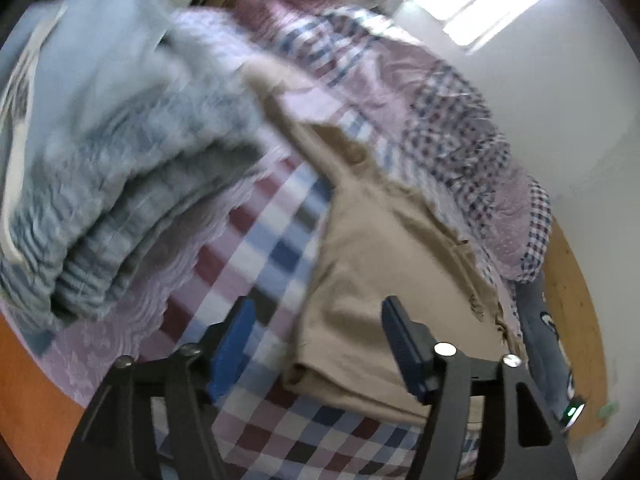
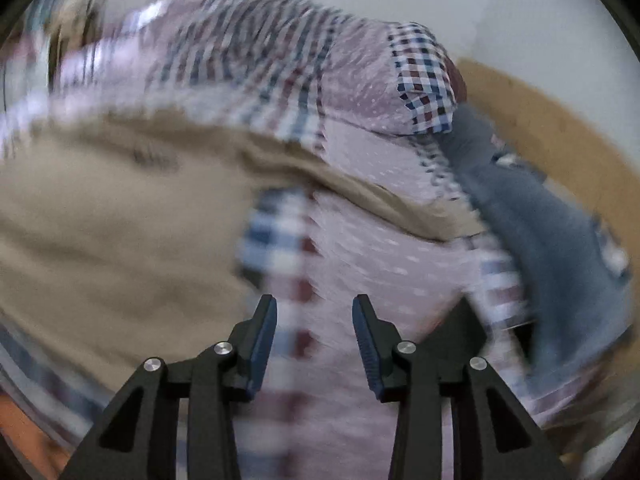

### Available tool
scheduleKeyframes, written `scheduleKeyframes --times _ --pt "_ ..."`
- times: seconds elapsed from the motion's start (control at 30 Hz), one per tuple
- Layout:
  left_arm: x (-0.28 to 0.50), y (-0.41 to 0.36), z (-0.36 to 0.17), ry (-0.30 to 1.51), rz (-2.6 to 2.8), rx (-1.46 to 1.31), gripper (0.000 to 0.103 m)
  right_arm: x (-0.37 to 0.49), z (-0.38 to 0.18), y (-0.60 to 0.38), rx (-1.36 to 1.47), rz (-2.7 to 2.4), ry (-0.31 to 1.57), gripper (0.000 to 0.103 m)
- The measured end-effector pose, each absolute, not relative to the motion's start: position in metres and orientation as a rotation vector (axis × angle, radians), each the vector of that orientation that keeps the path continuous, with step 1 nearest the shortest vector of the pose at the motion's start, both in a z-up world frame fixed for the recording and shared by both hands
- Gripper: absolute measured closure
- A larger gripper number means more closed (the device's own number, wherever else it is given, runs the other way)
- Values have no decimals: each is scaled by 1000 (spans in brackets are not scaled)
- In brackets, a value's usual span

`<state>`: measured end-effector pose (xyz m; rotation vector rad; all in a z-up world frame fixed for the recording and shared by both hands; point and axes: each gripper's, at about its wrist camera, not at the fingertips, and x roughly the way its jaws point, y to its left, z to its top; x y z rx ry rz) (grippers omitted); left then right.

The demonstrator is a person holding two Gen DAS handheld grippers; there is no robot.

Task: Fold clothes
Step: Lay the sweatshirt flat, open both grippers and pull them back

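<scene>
Fingers (image 1: 230, 344) of both grippers are held apart and empty above the bed (image 1: 272, 264), where tan trousers (image 1: 384, 280) lie folded flat, presumably ready for gripping or just let go.

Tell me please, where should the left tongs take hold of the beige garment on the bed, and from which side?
Probably at the folded near corner of the beige garment, coming from the near side. The layers stack into a thick edge there, just ahead of the open left tongs, with checkered bedcover bare beside it.
</scene>
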<state>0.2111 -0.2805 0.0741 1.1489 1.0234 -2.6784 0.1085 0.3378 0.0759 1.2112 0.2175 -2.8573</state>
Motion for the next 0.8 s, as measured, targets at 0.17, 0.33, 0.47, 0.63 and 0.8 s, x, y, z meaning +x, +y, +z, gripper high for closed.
scheduleKeyframes --times 0.17,0.33,0.47,0.63,0.8 --pt "193 -230 91 900 -2861 1169 18 92 75 323 1182 -2813 -126 48" --pt "162 -168 94 780 -3018 1230 17 74 71 337 1161 -2810 -294 38" --pt "129 -111 86 689 -3126 1311 17 59 69 371 1140 -2855 -427 34" --pt "102 -73 72 631 -3189 1378 17 33 72 430 1129 -3037 -467 34" --pt "81 -48 56 595 -3225 1432 17 -18 64 462 1262 -3046 -98 37"
